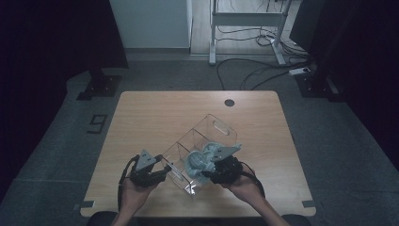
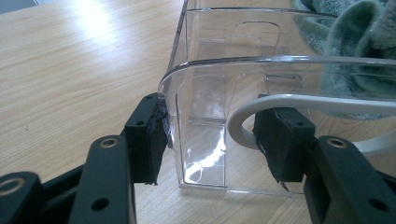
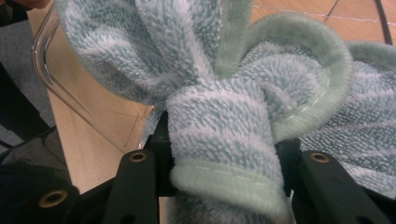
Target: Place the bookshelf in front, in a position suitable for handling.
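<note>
A clear plastic bin (image 1: 207, 132) with dividers lies at an angle on the wooden table (image 1: 160, 113). A pale green terry towel (image 1: 203, 159) is bunched in its near part. My right gripper (image 1: 217, 170) is shut on a rolled fold of the towel (image 3: 219, 116), and the bin's rim (image 3: 70, 93) shows to the left of it. My left gripper (image 1: 157, 172) stands open at the bin's near left corner (image 2: 205, 93). Its left pad (image 2: 147, 140) touches the outside of the wall. A pale cable loop (image 2: 243, 116) crosses in front of its right pad. The towel (image 2: 355, 28) lies at the upper right of the left gripper view.
A round cable hole (image 1: 229, 102) sits near the table's far edge. Beyond the table are a desk frame (image 1: 247, 28) and loose cables (image 1: 254, 70) on the floor. A "9" marker (image 1: 98, 123) lies on the floor at the left.
</note>
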A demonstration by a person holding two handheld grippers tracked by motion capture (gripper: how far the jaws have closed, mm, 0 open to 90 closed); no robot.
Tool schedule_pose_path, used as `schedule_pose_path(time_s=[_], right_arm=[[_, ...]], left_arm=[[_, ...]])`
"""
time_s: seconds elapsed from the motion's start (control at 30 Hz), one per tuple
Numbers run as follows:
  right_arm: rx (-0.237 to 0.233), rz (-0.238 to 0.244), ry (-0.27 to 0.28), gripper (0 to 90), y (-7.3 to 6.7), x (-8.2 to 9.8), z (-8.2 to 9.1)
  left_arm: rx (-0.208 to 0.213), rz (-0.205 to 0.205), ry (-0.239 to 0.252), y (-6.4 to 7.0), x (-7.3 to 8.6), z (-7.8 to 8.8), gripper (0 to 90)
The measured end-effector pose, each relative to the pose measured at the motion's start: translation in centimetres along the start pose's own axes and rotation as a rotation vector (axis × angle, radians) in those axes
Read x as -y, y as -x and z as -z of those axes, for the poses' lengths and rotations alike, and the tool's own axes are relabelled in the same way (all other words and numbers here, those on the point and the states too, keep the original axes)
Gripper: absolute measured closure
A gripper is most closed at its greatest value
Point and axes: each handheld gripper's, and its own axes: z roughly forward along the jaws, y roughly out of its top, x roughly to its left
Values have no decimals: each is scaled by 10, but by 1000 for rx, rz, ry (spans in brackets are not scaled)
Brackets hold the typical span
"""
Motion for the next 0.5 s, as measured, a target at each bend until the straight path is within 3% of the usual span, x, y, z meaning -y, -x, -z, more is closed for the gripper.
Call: schedule_pose_path(time_s=[0.3, 0.5], right_arm=[[-11, -24, -1, 555, 3, 11, -5], [6, -14, -55, 550, 3, 19, -16]], left_arm=[[-5, 3, 1, -1, 0, -1, 455], [-8, 7, 3, -1, 0, -1, 455]])
